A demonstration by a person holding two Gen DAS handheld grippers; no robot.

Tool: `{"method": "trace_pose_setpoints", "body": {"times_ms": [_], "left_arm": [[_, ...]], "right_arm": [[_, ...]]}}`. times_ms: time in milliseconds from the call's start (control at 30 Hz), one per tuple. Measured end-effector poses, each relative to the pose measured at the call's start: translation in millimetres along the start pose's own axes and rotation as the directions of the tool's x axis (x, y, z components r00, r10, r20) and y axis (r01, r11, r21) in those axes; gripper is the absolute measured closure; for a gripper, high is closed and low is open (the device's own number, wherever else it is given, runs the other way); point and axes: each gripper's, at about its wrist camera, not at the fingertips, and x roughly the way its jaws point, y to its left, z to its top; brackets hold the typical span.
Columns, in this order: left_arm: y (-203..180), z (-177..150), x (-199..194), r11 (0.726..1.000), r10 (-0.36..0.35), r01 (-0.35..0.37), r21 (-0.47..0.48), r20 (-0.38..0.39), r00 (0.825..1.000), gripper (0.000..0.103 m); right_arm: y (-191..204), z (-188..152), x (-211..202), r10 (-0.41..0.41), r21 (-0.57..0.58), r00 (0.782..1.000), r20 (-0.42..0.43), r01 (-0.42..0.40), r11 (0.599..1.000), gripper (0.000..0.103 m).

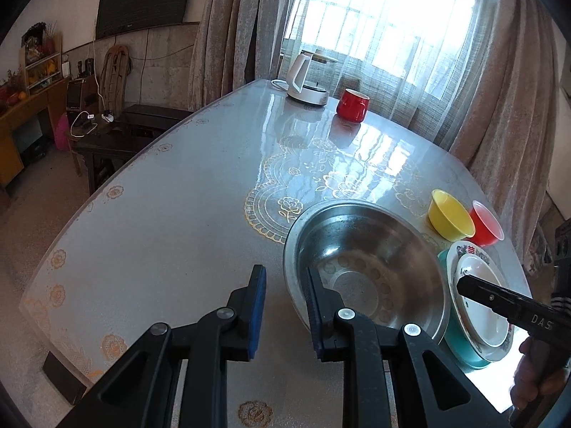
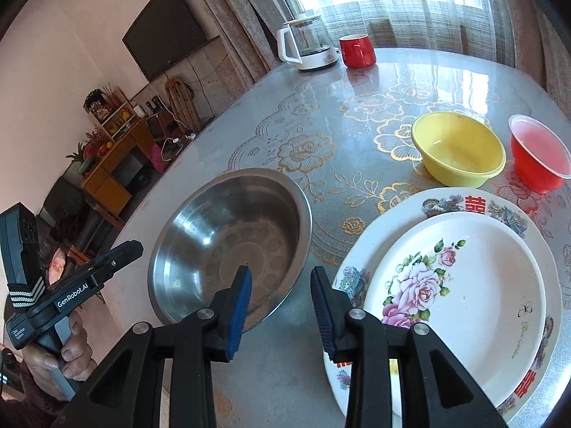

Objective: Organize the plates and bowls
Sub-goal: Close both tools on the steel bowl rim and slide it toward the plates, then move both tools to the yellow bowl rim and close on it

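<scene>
Two grippers, left (image 1: 283, 294) & right (image 2: 280, 294), fingers part open, holding nothing, over steel bowl (image 2: 232, 242) beside stacked plates (image 2: 460, 285) on tabletop (image 2: 342, 149).

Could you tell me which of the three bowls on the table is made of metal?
The large steel bowl beside the stacked plates; the yellow bowl and red bowl are smaller, coloured plastic.
</scene>
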Motion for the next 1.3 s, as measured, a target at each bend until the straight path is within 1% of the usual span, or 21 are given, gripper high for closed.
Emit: {"method": "trace_pose_setpoints", "body": {"times_ms": [100,267,333,367,433,500,567,633,700,767,867,933,1000,1067,1167,1233,1300], "left_arm": [[-9.9,6.5,1.1,1.000,-0.009,0.009,0.018,0.005,1.000,0.079],[-35.4,19.8,13.6,0.998,-0.053,0.054,0.042,-0.032,0.998,0.079],[-50.6,26.9,18.0,0.995,-0.066,0.068,0.068,-0.036,0.997,0.079],[-58.5,30.4,20.2,0.994,-0.071,0.074,0.081,-0.036,0.997,0.079],[-75.5,37.5,24.1,0.987,-0.110,0.113,0.113,-0.030,0.993,0.079],[-93.0,45.3,31.7,0.982,-0.114,0.119,0.144,-0.039,0.993,0.079],[-110.2,54.4,42.7,0.977,-0.130,0.139,0.163,-0.063,0.990,0.079],[-125.1,63.0,56.1,0.973,-0.163,0.178,0.146,-0.107,0.981,0.079],[-140.8,71.1,68.7,0.969,-0.190,0.208,0.133,-0.135,0.972,0.079],[-155.7,78.3,80.9,0.964,-0.214,0.234,0.125,-0.156,0.964,0.079],[-176.2,85.8,102.0,0.962,-0.230,0.254,0.103,-0.197,0.953,0.079],[-187.6,90.3,115.6,0.964,-0.226,0.250,0.091,-0.216,0.950,0.079],[-199.4,93.9,126.7,0.961,-0.235,0.261,0.093,-0.224,0.946,0.079],[-209.0,96.2,140.5,0.969,-0.203,0.229,0.097,-0.226,0.953,0.079],[-216.2,96.3,162.7,0.968,-0.217,0.242,0.064,-0.268,0.939,0.079],[-221.2,95.8,175.2,0.971,-0.205,0.231,0.060,-0.287,0.936,0.079],[-223.9,93.4,187.1,0.968,-0.224,0.247,0.034,-0.321,0.920,0.079]], "right_arm": [[-16.4,2.2,-7.3,0.011,0.073,0.999,0.043,-0.015,0.997,0.068],[-49.4,5.4,-25.2,-0.002,0.196,0.992,0.124,-0.023,0.980,0.068],[-62.6,7.6,-35.1,-0.029,0.234,0.988,0.155,-0.008,0.972,0.069],[-69.2,8.2,-38.3,-0.046,0.254,0.986,0.163,0.003,0.967,0.070],[-85.2,11.2,-44.8,-0.069,0.301,0.983,0.172,0.015,0.954,0.074],[-100.8,15.8,-48.2,-0.101,0.335,0.979,0.177,0.037,0.942,0.076],[-113.6,20.4,-48.4,-0.141,0.369,0.976,0.168,0.071,0.927,0.077],[-127.7,27.2,-45.4,-0.148,0.409,0.976,0.158,0.071,0.910,0.077],[-143.5,34.4,-39.5,-0.175,0.456,0.978,0.115,0.104,0.884,0.077],[-156.1,41.9,-31.6,-0.178,0.494,0.980,0.086,0.113,0.862,0.077],[-167.2,52.1,-21.0,-0.189,0.512,0.979,0.071,0.127,0.849,0.077],[-173.1,57.9,-13.9,-0.208,0.528,0.977,0.053,0.149,0.836,0.077],[-180.2,60.9,-10.7,-0.221,0.544,0.974,0.057,0.155,0.825,0.077],[-187.0,65.0,-7.2,-0.231,0.556,0.971,0.060,0.160,0.816,0.077],[-196.4,69.0,0.5,-0.248,0.565,0.968,0.041,0.182,0.805,0.078],[-200.8,69.8,5.1,-0.239,0.570,0.970,0.039,0.175,0.803,0.080],[-202.8,71.6,10.6,-0.231,0.562,0.973,0.030,0.174,0.809,0.081]]}}
